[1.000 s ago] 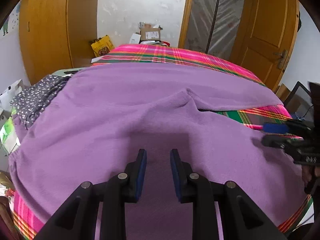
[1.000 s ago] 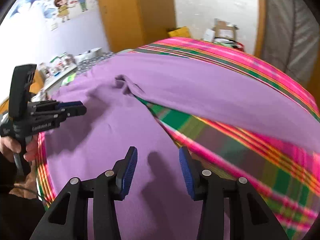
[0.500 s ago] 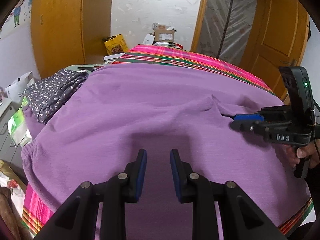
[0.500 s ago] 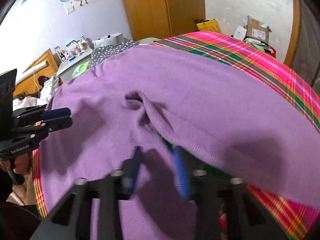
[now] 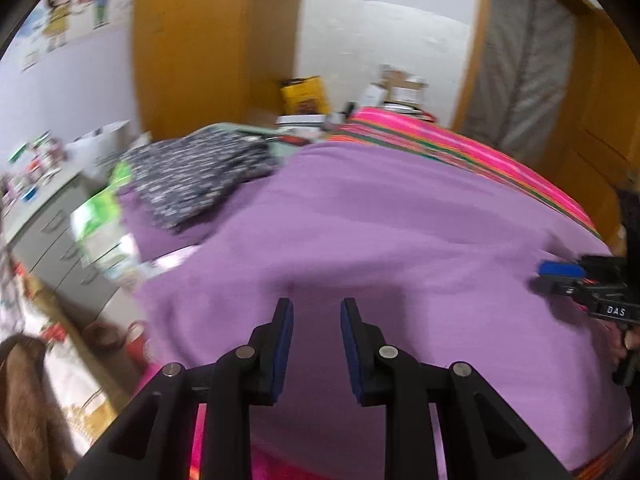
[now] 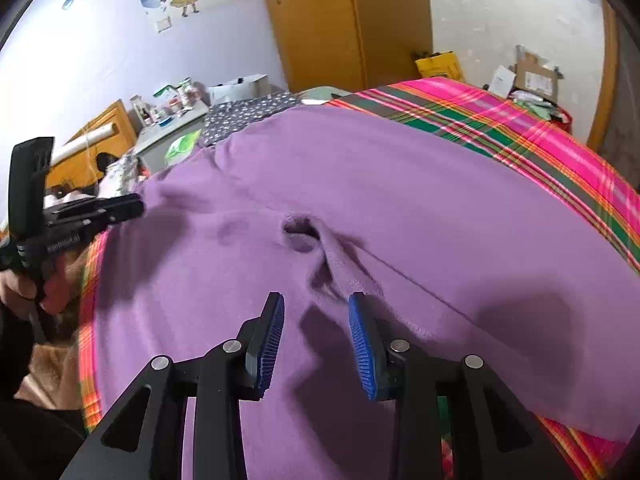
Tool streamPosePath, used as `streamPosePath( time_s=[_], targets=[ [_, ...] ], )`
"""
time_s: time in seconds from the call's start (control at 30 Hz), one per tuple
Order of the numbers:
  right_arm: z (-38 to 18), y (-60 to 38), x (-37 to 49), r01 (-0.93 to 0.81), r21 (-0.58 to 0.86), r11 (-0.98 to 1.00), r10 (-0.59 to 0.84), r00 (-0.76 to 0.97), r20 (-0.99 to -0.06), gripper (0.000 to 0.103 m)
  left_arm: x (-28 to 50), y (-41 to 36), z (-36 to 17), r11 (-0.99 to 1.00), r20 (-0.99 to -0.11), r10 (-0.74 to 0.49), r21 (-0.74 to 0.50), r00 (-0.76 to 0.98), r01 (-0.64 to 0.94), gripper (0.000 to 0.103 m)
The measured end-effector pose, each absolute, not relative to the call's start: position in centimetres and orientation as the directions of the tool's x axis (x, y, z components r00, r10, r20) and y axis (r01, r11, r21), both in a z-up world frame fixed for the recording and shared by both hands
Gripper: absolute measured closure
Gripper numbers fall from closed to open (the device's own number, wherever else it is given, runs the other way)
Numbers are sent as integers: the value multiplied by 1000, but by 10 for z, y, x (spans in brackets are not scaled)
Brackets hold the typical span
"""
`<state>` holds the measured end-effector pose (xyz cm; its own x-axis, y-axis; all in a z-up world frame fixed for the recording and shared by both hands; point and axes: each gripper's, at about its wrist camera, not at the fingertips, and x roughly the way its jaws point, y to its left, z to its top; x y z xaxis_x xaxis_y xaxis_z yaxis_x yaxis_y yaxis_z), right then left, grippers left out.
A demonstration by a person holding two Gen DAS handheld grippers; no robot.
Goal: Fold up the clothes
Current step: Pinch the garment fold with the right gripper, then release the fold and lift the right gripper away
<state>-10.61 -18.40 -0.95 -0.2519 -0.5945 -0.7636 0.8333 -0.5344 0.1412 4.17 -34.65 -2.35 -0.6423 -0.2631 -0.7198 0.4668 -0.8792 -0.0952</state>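
Right wrist view: my right gripper (image 6: 316, 312) hangs over the purple garment (image 6: 400, 200), its jaws opening with nothing between them, a puckered fold (image 6: 308, 236) just ahead. I see the garment spread across the plaid bedspread (image 6: 520, 128), a dotted cloth (image 6: 248, 114) at its far edge. My left gripper (image 5: 316, 312), jaws parted and empty, hovers above the garment's near left side; wooden doors (image 5: 192, 40) stand beyond.

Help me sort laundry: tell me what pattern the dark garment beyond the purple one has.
Dark grey with small white speckles, the dark garment shows sharpest in the right wrist view.
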Motion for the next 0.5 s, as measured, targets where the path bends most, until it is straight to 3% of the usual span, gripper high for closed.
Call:
streamPosePath(
  time_s=[0.03, 0.07, 0.33, 0.43, 0.5],
  targets=[
    [-12, -185, -110, 821, 130, -555, -577, -267, -772, 98, 46, -355, -25, -866, -724, -281, -92, -630, 492, 78],
    [-15, -185, -115, 807, 128, -577, -564, -279, -777, 99, 50, -362, -26, -852, -728, -298, -89, -617, 516, 78],
    [1, -170, -124, 784, 149, -602, -583, -304, -753, 97, 64, -380, -28, -825, -731, -313, -107, -606, 555, 78],
    [18, -167, -120, 805, 139, -577, -616, -317, -721, 89, 56, -374, -25, -841, -721, -292, -120, -629, 528, 78],
    [24, -168, -125, 800, 125, -587, -615, -339, -712, 74, 46, -368, -24, -854, -717, -267, -133, -644, 502, 78]
  ],
)
